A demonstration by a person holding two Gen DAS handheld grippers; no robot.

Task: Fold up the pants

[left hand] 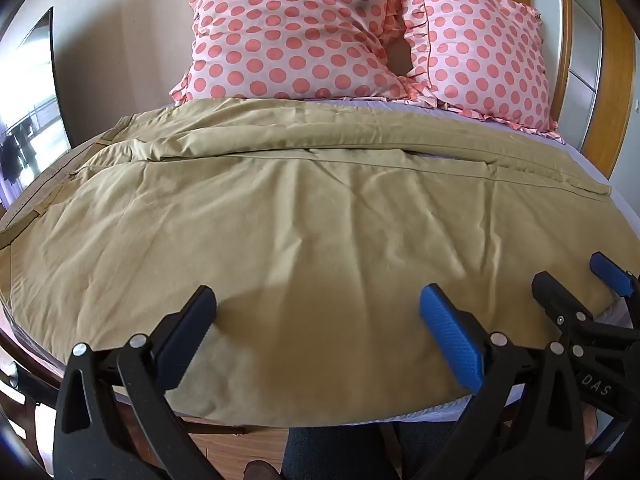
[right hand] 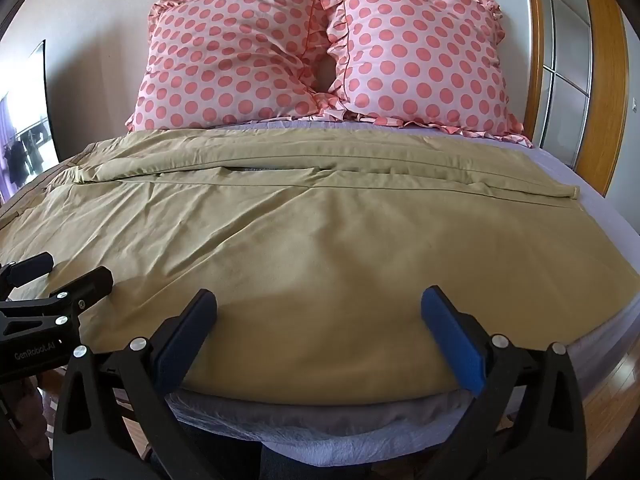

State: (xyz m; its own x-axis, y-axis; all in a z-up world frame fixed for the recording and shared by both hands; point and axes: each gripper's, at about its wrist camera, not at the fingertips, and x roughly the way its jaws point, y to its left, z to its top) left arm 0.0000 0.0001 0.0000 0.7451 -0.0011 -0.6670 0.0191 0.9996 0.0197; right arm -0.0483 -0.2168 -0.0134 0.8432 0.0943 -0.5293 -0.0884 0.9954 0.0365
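Khaki pants (left hand: 304, 216) lie spread flat across the bed, waistband at the left, legs running to the right; they also show in the right wrist view (right hand: 320, 240). One leg lies behind the other with a seam gap between them. My left gripper (left hand: 318, 308) is open and empty, above the near edge of the pants. My right gripper (right hand: 319, 308) is open and empty over the near edge, further right. The right gripper shows in the left wrist view (left hand: 576, 276), and the left gripper in the right wrist view (right hand: 72, 270).
Two pink polka-dot pillows (right hand: 320, 60) lean against the wall behind the pants. A lilac sheet (right hand: 592, 196) covers the bed. A wooden frame and wardrobe (right hand: 568, 80) stand at the right. A window (right hand: 24, 128) is at the left. Wooden floor (right hand: 616, 384) lies beside the bed.
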